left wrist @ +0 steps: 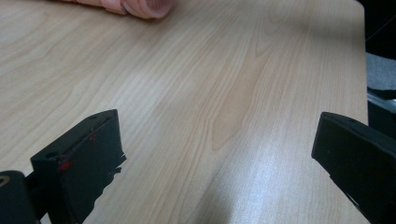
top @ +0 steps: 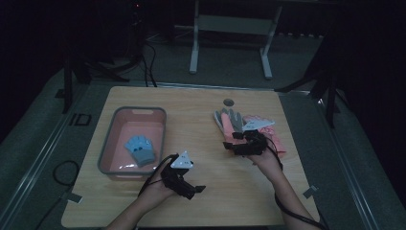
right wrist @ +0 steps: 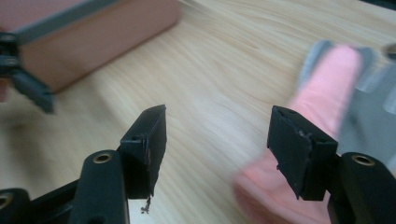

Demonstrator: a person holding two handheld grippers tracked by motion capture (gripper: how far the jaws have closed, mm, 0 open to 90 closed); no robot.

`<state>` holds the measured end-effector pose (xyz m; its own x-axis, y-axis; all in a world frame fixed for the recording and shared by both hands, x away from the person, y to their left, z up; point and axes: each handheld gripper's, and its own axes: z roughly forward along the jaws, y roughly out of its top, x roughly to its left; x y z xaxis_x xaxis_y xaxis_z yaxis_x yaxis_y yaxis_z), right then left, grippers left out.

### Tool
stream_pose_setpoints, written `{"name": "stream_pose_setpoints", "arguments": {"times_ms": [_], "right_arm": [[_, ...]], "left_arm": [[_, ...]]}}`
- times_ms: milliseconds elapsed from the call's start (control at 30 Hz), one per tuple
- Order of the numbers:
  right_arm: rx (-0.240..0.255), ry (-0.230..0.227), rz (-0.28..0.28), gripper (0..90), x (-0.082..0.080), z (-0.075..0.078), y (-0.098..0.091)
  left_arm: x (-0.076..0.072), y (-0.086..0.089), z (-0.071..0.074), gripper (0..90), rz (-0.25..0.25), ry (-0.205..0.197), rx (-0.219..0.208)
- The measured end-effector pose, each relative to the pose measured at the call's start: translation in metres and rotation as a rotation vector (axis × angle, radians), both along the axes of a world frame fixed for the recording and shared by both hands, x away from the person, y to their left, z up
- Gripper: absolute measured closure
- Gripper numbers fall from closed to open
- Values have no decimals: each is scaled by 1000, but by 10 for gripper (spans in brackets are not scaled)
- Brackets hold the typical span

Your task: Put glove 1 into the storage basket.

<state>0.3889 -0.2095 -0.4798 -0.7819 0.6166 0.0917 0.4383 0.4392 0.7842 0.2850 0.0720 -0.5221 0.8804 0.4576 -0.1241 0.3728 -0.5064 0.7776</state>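
Note:
A pink bin with a grey rim (top: 139,109) stands at the table's left, and a blue glove (top: 140,148) lies inside it. On the right a grey glove (top: 229,120) and a pink glove (top: 270,134) lie side by side. My right gripper (top: 229,144) hovers over their near ends, pointing left. Its jaws (right wrist: 217,135) stand open with bare wood between them, and the pink glove (right wrist: 327,84) lies just beside the right jaw. My left gripper (top: 197,189) is low over the table's front middle, open wide (left wrist: 219,158) and holding nothing.
The wooden table (top: 201,206) has a small round grommet (top: 229,102) near its far edge. Cables trail from both grippers off the front. A white desk frame (top: 230,43) stands on the floor beyond the table. The bin's side (right wrist: 93,46) fills the upper left of the right gripper view.

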Motion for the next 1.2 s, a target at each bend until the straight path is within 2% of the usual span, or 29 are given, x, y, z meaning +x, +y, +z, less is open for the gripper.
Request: {"name": "stream_pose_setpoints", "arguments": {"times_ms": [200,267,333,500,600,733,800,867,933,1067,1133,1200], "right_arm": [[-23,-29,-52,416,8,0,-20],[-18,-24,-69,424,13,1,-27],[-11,-20,-84,452,19,1,-32],[-11,7,-135,582,37,0,-38],[-19,26,-173,615,49,-3,-35],[-26,51,-211,592,64,-8,-27],[-43,64,-249,574,70,-12,-22],[-98,76,-311,573,78,-19,-18],[-91,106,-337,570,85,-27,-18],[-101,124,-337,566,90,-39,-13],[-125,123,-329,569,91,-44,-11],[-138,123,-332,611,93,-47,-10]], "left_arm": [[-7,-3,-13,21,-1,-2,10],[-10,-4,-17,21,0,-8,21],[-13,-4,-21,21,4,-15,30],[-17,-2,-25,21,18,-25,21],[-19,-1,-28,21,26,-26,15],[-21,0,-28,21,29,-31,17],[-21,0,-27,21,31,-31,8],[-21,1,-26,21,32,-34,4],[-22,1,-26,21,32,-34,-3],[-22,3,-26,21,31,-35,-5],[-21,3,-27,21,33,-34,-5],[-21,4,-28,21,35,-31,-3]]}}
